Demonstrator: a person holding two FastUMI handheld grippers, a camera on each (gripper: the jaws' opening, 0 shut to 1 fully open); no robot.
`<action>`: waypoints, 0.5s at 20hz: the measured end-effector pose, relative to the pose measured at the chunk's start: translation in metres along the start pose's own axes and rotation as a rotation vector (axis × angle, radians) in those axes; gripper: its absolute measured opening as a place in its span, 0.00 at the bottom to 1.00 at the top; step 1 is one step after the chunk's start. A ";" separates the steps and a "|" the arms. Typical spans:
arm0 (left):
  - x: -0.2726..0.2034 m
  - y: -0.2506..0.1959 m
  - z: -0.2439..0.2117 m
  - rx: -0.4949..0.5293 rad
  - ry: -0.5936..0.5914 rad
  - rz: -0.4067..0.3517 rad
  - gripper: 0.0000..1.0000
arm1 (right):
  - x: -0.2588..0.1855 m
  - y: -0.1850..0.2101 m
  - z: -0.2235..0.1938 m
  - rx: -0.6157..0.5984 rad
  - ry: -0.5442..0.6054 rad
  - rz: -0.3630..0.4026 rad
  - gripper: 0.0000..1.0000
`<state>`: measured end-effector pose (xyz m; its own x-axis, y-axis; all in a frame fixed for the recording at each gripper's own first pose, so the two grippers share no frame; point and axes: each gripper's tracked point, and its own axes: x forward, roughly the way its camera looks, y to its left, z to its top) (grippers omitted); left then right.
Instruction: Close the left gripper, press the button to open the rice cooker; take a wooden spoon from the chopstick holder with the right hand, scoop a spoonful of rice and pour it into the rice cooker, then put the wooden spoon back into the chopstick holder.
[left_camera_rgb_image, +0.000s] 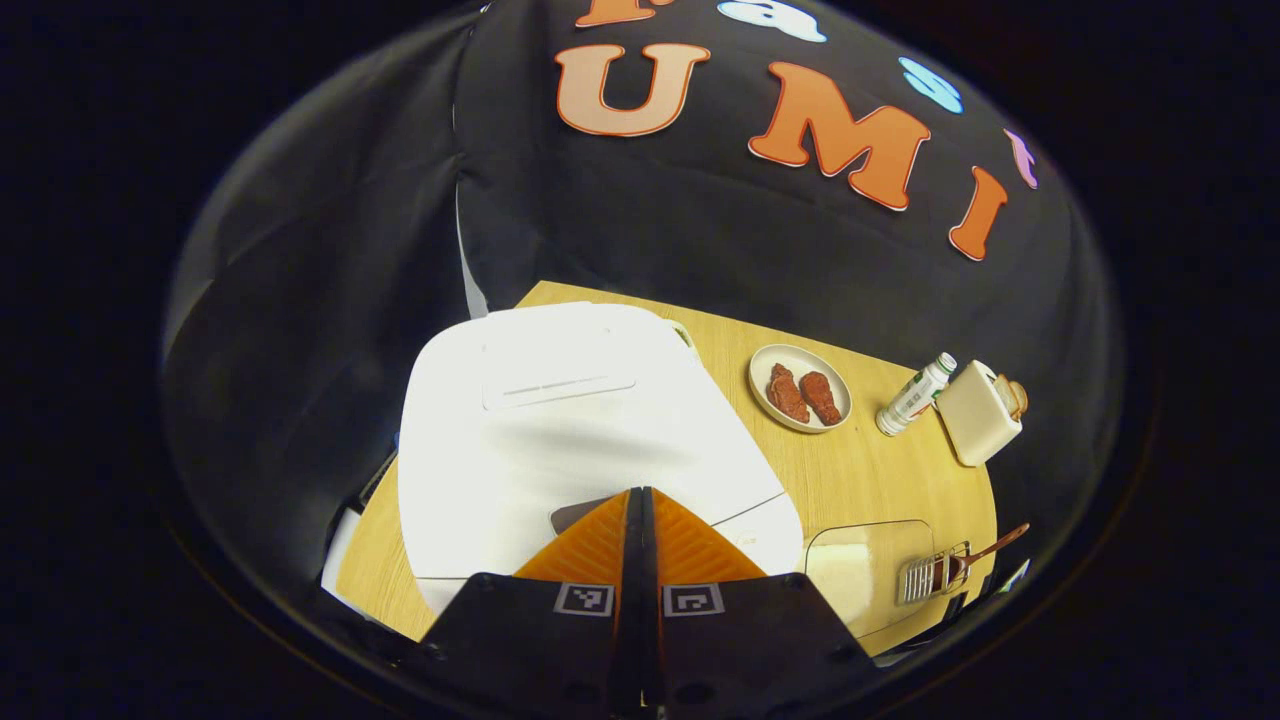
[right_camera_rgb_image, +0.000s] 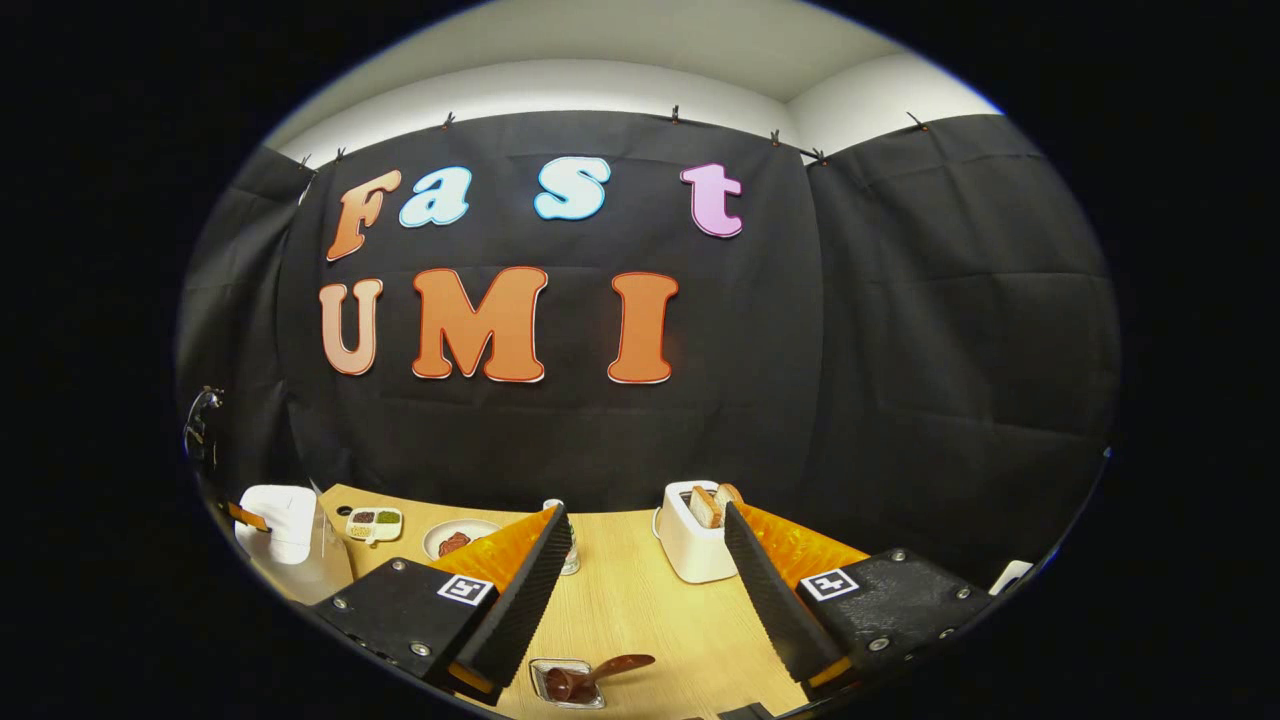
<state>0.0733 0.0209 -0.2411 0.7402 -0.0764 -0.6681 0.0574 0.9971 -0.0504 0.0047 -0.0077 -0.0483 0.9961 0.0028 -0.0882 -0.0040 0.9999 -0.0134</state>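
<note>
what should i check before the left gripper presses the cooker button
1. Left gripper shut: ok, its fingers meet with no gap.
2. Tip over the button: cannot tell; a grey patch sits at the tip on the cooker, but the fingers cover most of it.
3. Cooker lid down: ok, still closed.
4. Lid free to swing: ok, nothing lies on it.
5. Right gripper open and empty for the spoon: ok.
6. Spoon in its holder: ok, handle sticking out, in front of the right gripper.
</note>
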 end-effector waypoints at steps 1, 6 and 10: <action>-0.004 0.000 0.002 0.004 -0.015 -0.001 0.05 | 0.000 0.002 -0.001 -0.003 0.006 0.004 0.96; 0.002 0.003 -0.001 -0.033 0.030 -0.040 0.06 | 0.006 0.010 -0.005 -0.021 0.018 0.023 0.96; 0.005 0.003 -0.003 -0.125 0.057 -0.092 0.05 | 0.007 0.021 -0.011 -0.033 0.024 0.050 0.96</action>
<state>0.0757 0.0239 -0.2468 0.6964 -0.1710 -0.6970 0.0372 0.9785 -0.2029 0.0108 0.0135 -0.0605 0.9922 0.0516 -0.1136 -0.0566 0.9975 -0.0416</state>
